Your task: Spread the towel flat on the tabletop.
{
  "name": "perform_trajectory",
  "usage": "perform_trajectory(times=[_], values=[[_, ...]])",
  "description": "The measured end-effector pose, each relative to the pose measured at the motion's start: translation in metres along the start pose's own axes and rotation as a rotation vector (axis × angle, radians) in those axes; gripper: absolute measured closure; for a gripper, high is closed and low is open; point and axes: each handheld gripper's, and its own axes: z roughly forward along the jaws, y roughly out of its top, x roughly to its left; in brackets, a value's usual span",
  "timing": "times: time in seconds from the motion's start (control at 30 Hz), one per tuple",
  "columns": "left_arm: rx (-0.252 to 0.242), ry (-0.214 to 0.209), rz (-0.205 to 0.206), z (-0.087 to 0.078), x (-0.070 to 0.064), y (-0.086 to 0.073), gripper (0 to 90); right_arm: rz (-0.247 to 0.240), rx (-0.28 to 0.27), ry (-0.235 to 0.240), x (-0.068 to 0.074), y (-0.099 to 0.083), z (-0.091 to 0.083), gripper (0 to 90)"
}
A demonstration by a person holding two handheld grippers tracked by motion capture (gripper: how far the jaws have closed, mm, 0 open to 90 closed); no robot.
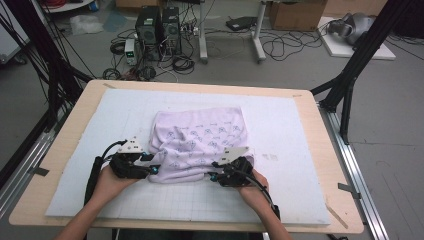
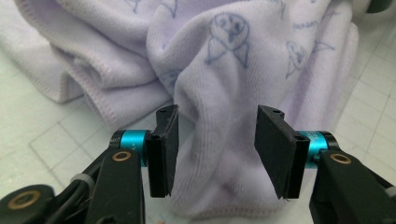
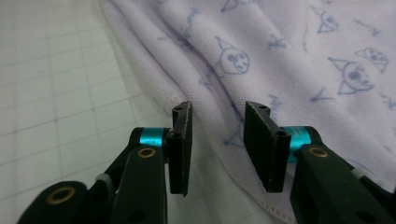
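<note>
I look down and forward from the high view across the table (image 1: 70, 125), while both gripper views sit close along their jaws, all sharing the lilac towel (image 1: 200, 142).

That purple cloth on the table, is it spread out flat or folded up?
Loosely folded and rumpled. The cloth lies doubled in a bunched heap on the white mat, and the left gripper view shows thick overlapping folds and rolled edges.

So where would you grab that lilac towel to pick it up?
Best by its near edge, coming in low from the person's side. The towel lies crumpled on the mat, and its stitched hem and folds along that edge stand up enough to pinch. The left claw is open around a raised fold; the right claw is open at the hem.
</note>
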Motion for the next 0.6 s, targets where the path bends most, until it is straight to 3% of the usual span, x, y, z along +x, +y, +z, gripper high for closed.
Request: perform_trajectory(times=[0.07, 0.17, 0.2, 0.27, 0.3, 0.4, 0.47, 0.5, 0.6], values=[[0.006, -0.006, 0.004, 0.001, 0.0, -0.002, 53.7, -0.006, 0.027, -0.01, 0.001, 0.001, 0.008, 65.7], [0.026, -0.027, 0.033, 0.005, -0.004, -0.004, 79.4, -0.024, 0.066, -0.019, 0.0, 0.0, 0.022, 76.3], [0.024, -0.035, 0.046, 0.005, -0.006, -0.004, 81.6, -0.021, 0.059, -0.013, -0.001, 0.0, 0.022, 83.6], [0.014, -0.043, 0.052, 0.002, -0.011, -0.003, 83.0, -0.011, 0.051, 0.02, -0.004, 0.0, 0.019, 86.3], [0.008, -0.051, 0.052, 0.0, -0.012, -0.002, 83.2, 0.002, 0.05, 0.046, -0.004, -0.001, 0.016, 86.6], [-0.024, -0.07, 0.066, -0.014, -0.022, -0.001, 83.5, -0.013, 0.029, 0.063, -0.001, -0.002, 0.001, 86.7], [-0.049, -0.085, 0.081, -0.025, -0.03, -0.001, 83.3, -0.03, -0.001, 0.08, 0.007, -0.003, -0.025, 86.8], [-0.06, -0.092, 0.089, -0.03, -0.033, -0.001, 83.3, -0.03, -0.001, 0.08, 0.007, -0.003, -0.025, 86.8], [-0.103, -0.113, 0.095, -0.046, -0.045, -0.003, 81.6, -0.029, -0.052, 0.108, 0.014, -0.006, -0.052, 86.9]])
